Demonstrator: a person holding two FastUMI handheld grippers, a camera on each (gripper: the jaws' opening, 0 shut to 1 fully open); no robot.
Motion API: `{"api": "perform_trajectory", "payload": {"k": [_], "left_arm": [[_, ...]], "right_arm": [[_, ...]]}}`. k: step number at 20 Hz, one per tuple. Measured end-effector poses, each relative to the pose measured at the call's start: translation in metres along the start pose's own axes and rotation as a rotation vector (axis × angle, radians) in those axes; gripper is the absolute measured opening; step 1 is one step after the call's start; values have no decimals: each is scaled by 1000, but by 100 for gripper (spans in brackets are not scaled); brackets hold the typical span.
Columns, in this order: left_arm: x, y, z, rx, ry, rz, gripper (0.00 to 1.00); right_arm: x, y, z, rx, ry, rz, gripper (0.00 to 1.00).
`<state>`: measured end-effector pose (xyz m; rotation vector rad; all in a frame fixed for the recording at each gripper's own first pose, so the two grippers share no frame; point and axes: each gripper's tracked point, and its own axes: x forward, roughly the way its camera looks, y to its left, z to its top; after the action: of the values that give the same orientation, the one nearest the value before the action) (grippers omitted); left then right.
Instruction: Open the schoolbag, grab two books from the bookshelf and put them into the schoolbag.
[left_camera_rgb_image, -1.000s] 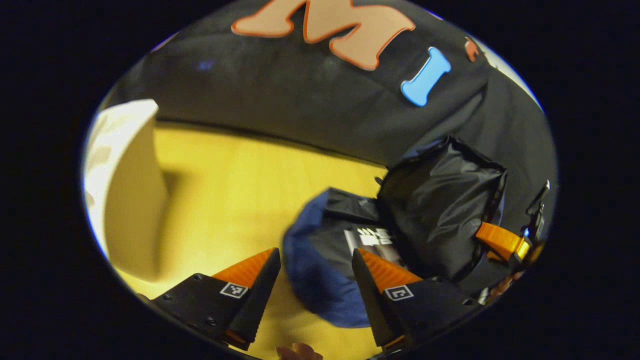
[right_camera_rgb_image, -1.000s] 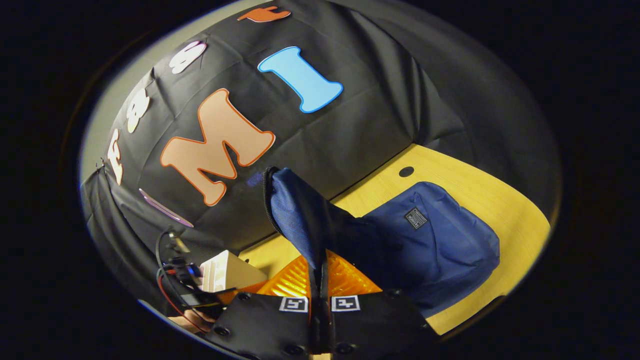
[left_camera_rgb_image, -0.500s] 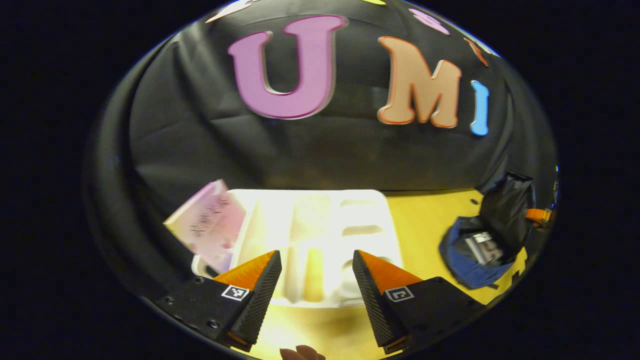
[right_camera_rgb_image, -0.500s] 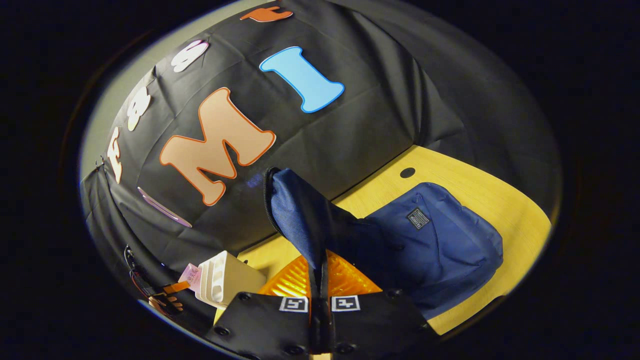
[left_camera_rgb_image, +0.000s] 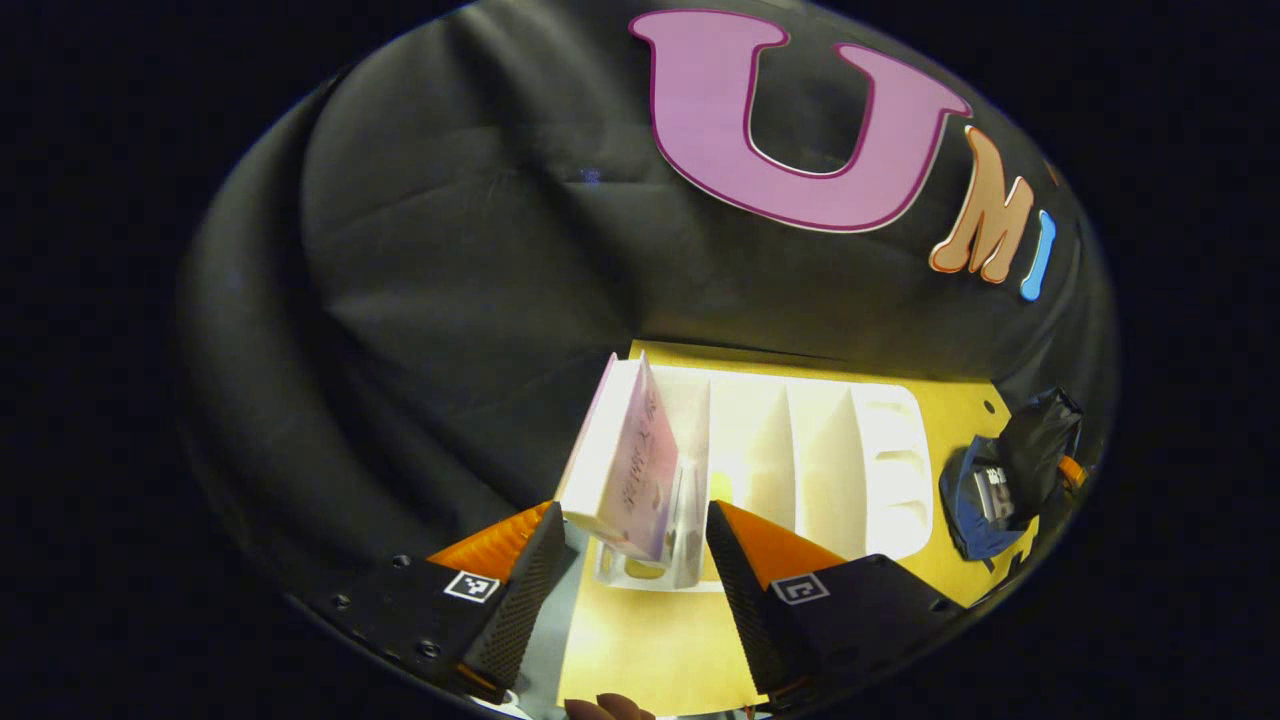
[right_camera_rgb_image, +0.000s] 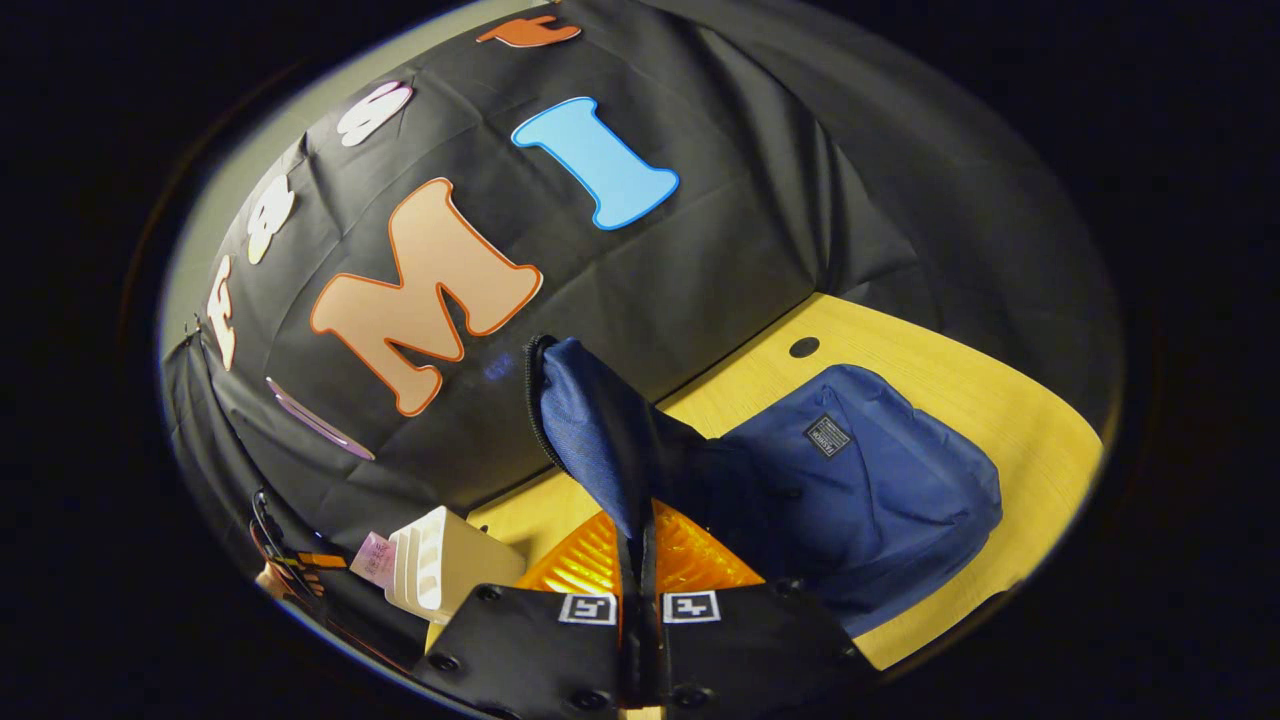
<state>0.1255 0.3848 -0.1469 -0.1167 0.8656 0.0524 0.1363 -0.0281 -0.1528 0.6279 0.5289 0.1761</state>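
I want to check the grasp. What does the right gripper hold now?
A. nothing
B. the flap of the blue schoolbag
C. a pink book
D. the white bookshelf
B: in the right gripper view the right gripper is shut on the raised flap of the blue schoolbag.

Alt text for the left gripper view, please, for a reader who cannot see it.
The open left gripper points at a pale pink book leaning in the end slot of a white bookshelf on a yellow table. Far right, the blue schoolbag lies open.
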Motion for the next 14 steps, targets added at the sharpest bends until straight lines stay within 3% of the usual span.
{"api": "perform_trajectory", "payload": {"k": [3,7,14], "left_arm": [[14,-2,-3,7,161,-63,83],[50,14,-6,53,288,5,83],[84,23,-20,62,419,27,81]], "right_arm": [[0,0,0,2,-3,-10,3],[-3,0,0,-5,-11,-21,3],[-6,-1,7,-10,-23,-36,3]]}}
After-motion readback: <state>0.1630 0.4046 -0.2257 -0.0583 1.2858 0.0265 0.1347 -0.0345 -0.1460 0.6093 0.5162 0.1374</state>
